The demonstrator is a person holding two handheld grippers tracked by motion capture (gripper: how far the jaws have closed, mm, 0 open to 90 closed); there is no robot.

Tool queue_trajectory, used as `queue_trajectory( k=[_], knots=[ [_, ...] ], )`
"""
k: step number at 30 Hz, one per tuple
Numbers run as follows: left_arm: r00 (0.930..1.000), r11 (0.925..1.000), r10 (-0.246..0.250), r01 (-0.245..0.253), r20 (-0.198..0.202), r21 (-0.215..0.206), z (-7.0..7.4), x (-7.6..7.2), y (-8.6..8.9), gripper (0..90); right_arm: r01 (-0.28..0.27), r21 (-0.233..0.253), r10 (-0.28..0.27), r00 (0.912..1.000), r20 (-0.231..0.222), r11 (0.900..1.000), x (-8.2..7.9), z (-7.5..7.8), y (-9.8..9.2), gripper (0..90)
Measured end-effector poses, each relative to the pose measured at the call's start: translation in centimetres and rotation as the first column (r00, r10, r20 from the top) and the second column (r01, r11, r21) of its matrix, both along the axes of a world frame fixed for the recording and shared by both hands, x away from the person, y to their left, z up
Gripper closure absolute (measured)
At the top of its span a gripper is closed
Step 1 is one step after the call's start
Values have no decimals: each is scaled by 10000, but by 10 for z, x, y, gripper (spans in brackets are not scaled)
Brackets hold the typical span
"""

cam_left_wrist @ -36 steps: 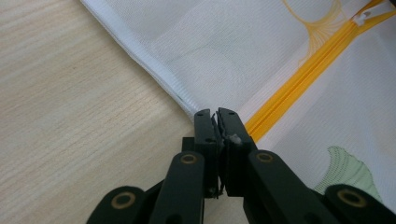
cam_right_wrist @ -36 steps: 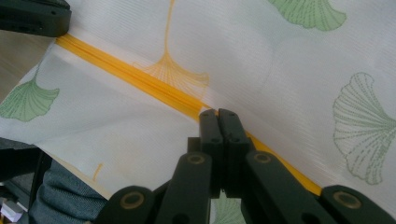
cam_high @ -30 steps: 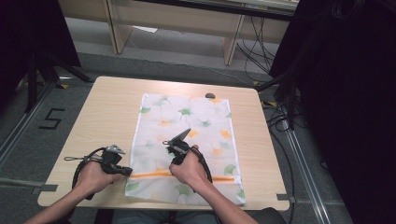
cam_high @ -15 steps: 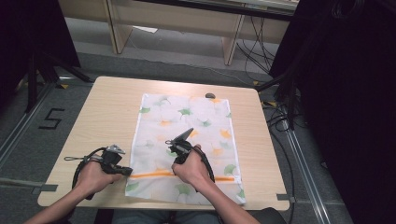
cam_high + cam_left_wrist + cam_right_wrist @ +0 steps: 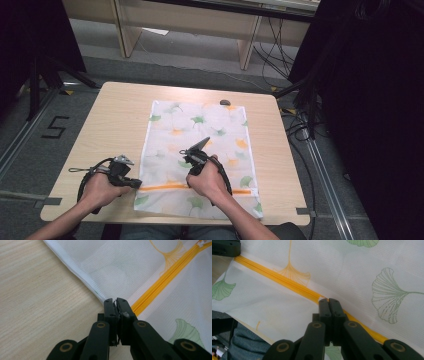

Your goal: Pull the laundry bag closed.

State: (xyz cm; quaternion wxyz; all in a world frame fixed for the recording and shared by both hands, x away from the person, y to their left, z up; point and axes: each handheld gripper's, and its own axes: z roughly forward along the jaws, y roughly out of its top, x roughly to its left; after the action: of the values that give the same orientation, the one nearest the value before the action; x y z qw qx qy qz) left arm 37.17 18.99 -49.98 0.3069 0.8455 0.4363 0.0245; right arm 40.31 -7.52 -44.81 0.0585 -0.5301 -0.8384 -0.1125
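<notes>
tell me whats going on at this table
A person holds a pair of tongs in each hand over a white mesh laundry bag printed with leaves, lying flat on the wooden table. The left tongs are shut at the bag's left edge, beside the end of its orange zipper. The right tongs are shut at the zipper, farther along.

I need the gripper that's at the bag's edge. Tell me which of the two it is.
The left gripper: its shut jaws meet the mesh bag's white hem where the orange zipper ends. The right gripper sits mid-zipper, away from any edge.
</notes>
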Motion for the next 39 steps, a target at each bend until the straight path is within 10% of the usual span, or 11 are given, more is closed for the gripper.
queue_trajectory(
  k=[19, 39],
  knots=[
    [10000, 10000, -12, 12, -6, 92, 1, 0, 0, 870, -428, 161, 414, 9963, 759, 9990, 0, -3, -4, 900],
    [10000, 9999, 55, -56, 61, 101, 0, 0, -2, 870, -845, 191, 834, 9952, 516, 9962, 4, -4, -6, 900]
  ],
)
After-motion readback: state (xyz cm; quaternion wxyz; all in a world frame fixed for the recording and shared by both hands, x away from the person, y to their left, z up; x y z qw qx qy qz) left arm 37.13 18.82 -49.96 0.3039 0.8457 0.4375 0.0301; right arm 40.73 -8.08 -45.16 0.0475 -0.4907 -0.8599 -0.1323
